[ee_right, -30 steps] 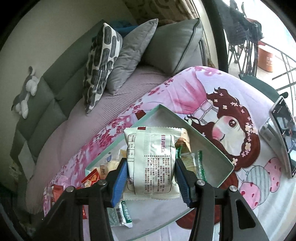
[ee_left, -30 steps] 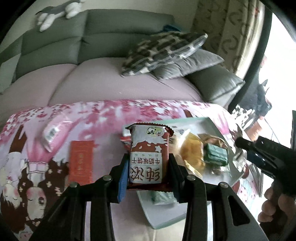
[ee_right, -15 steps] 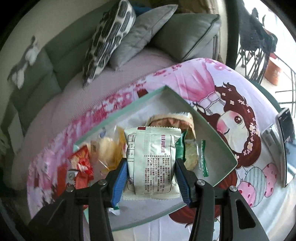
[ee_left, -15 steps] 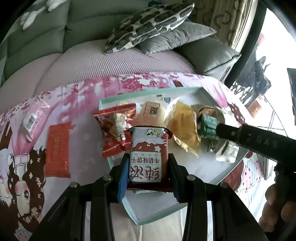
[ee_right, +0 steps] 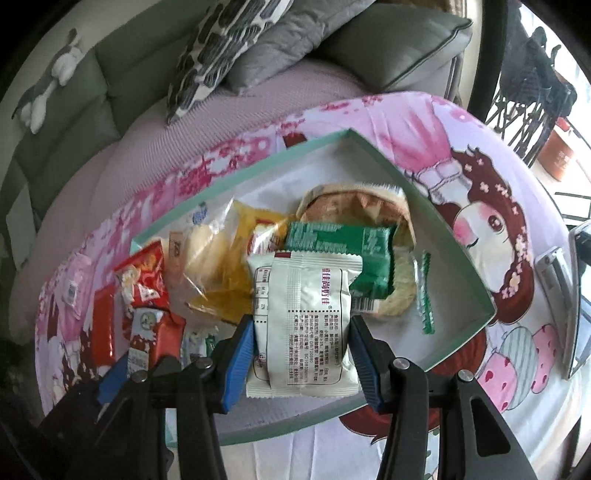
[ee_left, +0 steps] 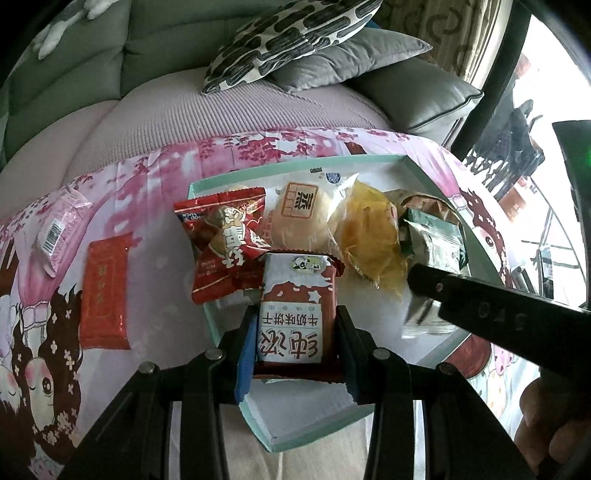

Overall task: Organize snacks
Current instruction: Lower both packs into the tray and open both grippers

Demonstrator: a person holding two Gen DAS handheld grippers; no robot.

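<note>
My left gripper is shut on a red-and-white biscuit pack and holds it over the near left part of the teal tray. My right gripper is shut on a pale green-white snack pack over the tray's near middle. In the tray lie a red snack bag, a round bun pack, a yellow pack, a green pack and a brown pack. The right gripper's arm crosses the left wrist view.
A flat red packet and a pink packet lie on the pink cartoon cloth left of the tray. A phone lies at the right. A grey sofa with cushions stands behind.
Both grippers have moved forward and lower over the tray, each still holding its pack. The right gripper's arm now reaches further across the left wrist view.
</note>
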